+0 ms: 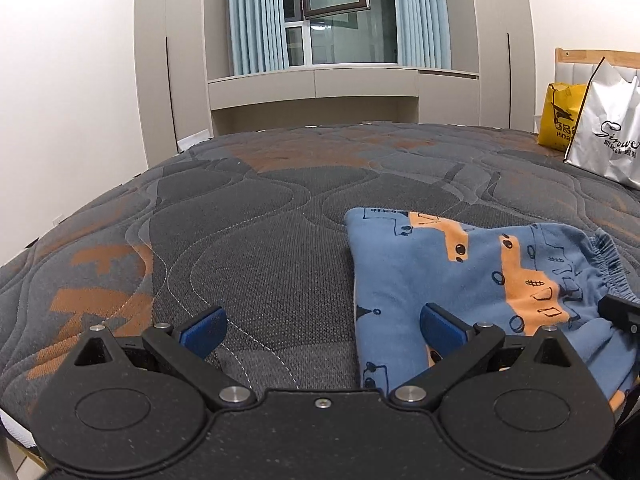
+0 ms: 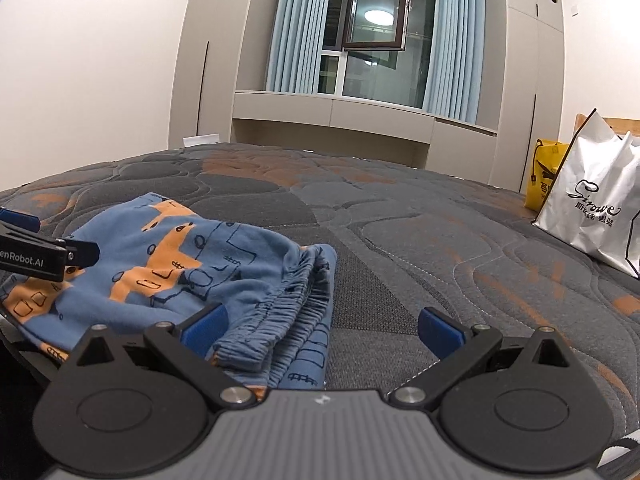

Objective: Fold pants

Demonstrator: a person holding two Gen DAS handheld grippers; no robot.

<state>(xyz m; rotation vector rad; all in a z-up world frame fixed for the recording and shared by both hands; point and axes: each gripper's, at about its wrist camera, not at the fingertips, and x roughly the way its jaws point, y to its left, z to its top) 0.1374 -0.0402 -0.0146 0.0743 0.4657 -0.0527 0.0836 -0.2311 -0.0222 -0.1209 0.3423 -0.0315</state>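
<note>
Blue pants with orange patches (image 1: 472,280) lie folded into a compact bundle on the grey quilted mattress (image 1: 260,240). In the right wrist view the pants (image 2: 168,272) show their gathered elastic waistband (image 2: 296,292) on the right side. My left gripper (image 1: 322,330) is open and empty, low over the bed; its right finger hangs over the bundle's left edge. My right gripper (image 2: 320,332) is open and empty, straddling the waistband edge, its left finger over the cloth. The left gripper's fingers also show in the right wrist view (image 2: 44,252) at the left.
A white shopping bag (image 1: 608,140) and a yellow bag (image 1: 560,120) stand on the bed at the far right by the wooden headboard. Beyond the mattress (image 2: 440,240) are wardrobes, a window bench and curtains. The bed's near edge runs just under both grippers.
</note>
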